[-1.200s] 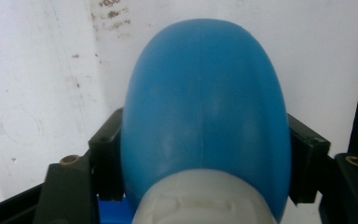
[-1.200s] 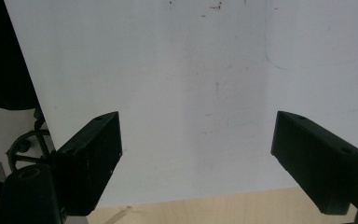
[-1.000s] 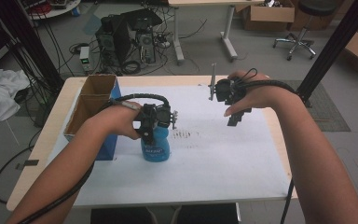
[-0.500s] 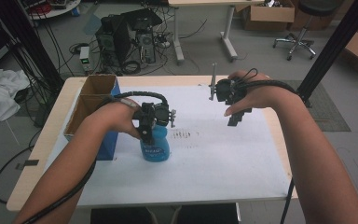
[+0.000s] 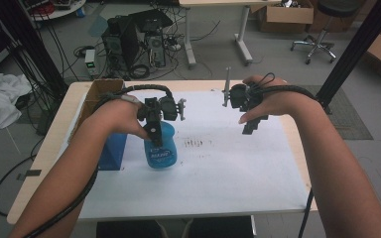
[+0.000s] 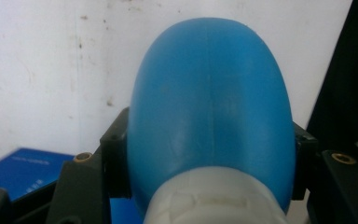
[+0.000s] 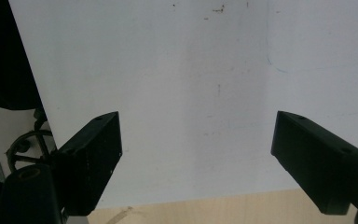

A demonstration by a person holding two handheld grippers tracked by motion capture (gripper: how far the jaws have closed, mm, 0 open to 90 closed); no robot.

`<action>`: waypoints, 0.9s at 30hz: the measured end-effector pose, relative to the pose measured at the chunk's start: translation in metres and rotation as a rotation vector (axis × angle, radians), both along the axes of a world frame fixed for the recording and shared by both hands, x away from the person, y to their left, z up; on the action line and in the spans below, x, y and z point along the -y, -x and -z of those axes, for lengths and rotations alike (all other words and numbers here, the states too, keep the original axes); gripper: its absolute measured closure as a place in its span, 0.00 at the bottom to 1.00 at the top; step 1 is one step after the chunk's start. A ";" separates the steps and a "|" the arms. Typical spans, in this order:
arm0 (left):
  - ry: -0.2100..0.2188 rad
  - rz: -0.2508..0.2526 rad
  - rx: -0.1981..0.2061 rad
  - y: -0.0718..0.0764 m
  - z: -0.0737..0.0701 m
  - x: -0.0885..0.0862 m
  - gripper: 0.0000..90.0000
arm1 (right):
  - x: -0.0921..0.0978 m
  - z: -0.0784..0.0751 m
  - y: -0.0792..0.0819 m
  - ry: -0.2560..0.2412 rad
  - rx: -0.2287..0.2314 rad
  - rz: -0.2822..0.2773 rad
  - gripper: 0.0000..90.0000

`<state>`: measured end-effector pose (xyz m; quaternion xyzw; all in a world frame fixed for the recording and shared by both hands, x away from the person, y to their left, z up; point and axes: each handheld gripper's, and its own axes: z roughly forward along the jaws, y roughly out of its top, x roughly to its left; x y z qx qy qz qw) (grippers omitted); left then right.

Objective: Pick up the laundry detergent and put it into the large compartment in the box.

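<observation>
A blue plastic bottle (image 5: 161,151) with a white neck (image 6: 214,200) is upright over the white sheet (image 5: 218,168), left of centre. My left gripper (image 5: 154,131) comes down on it from above and is shut on its rounded body (image 6: 209,116), one black jaw on each side. I cannot tell whether the bottle's base rests on the sheet. My right gripper (image 5: 252,125) hovers over the far right part of the sheet, its jaws wide apart (image 7: 198,140) with nothing between them.
An open cardboard box (image 5: 95,96) stands at the table's far left, and a blue box (image 5: 111,151) sits in front of it, right beside the bottle. The wooden table edge (image 7: 214,207) runs close under the right gripper. Computers and cables lie on the floor beyond the table.
The left hand and the blue bottle have shifted very slightly to the left. The right hand has stayed in place.
</observation>
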<state>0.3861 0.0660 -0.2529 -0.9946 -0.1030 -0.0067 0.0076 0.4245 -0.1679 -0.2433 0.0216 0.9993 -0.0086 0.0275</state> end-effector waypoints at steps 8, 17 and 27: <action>0.018 -0.131 0.004 -0.001 -0.034 -0.003 0.42 | -0.002 0.002 0.000 0.002 -0.003 -0.005 0.18; 0.010 -0.268 0.024 -0.002 -0.061 -0.007 0.43 | -0.003 0.001 0.001 0.003 0.001 -0.011 0.18; 0.048 -0.487 0.014 -0.012 -0.103 -0.025 0.43 | -0.006 0.004 -0.001 0.002 -0.003 -0.021 0.18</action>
